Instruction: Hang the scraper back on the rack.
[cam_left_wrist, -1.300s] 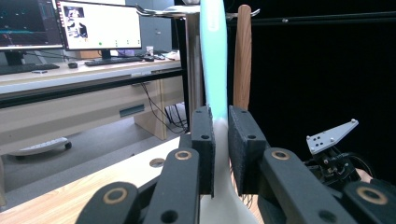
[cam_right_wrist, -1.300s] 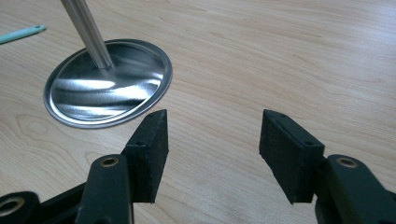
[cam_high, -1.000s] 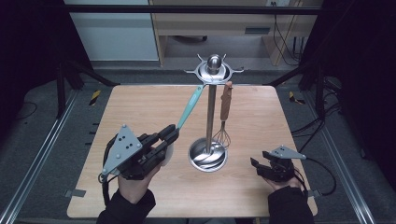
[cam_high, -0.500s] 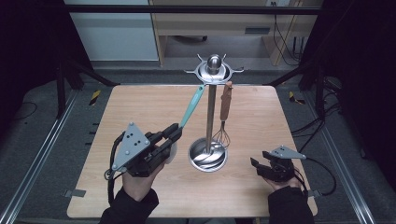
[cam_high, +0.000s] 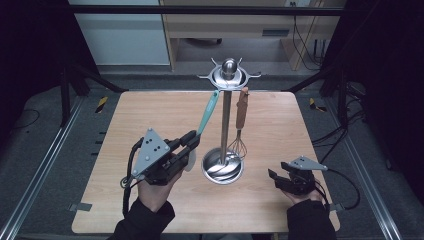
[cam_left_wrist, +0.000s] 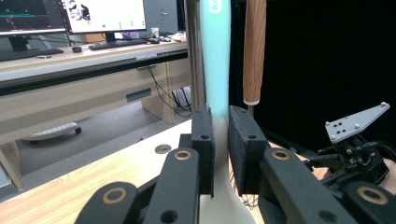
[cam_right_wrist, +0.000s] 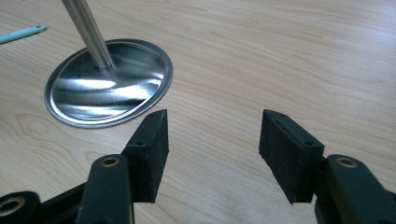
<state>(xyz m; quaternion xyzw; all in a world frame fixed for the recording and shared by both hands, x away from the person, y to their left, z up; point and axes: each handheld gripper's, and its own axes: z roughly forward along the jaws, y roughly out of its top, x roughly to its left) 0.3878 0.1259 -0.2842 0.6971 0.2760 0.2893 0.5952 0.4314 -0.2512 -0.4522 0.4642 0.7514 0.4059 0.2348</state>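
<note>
Gripping the teal spatula (cam_high: 207, 112) low on its handle with the left gripper (cam_left_wrist: 220, 140), top end leaning against the rack (cam_high: 224, 124) near a hook, beside the whisk (cam_high: 240, 120). Seemingly mid-task. Idling agape right of the rack's base: right gripper (cam_right_wrist: 212, 140).

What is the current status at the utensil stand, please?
Left gripper shut on teal spatula, still hung on stand. Right gripper open, idle on table. Whisk hangs close beside the spatula.
</note>
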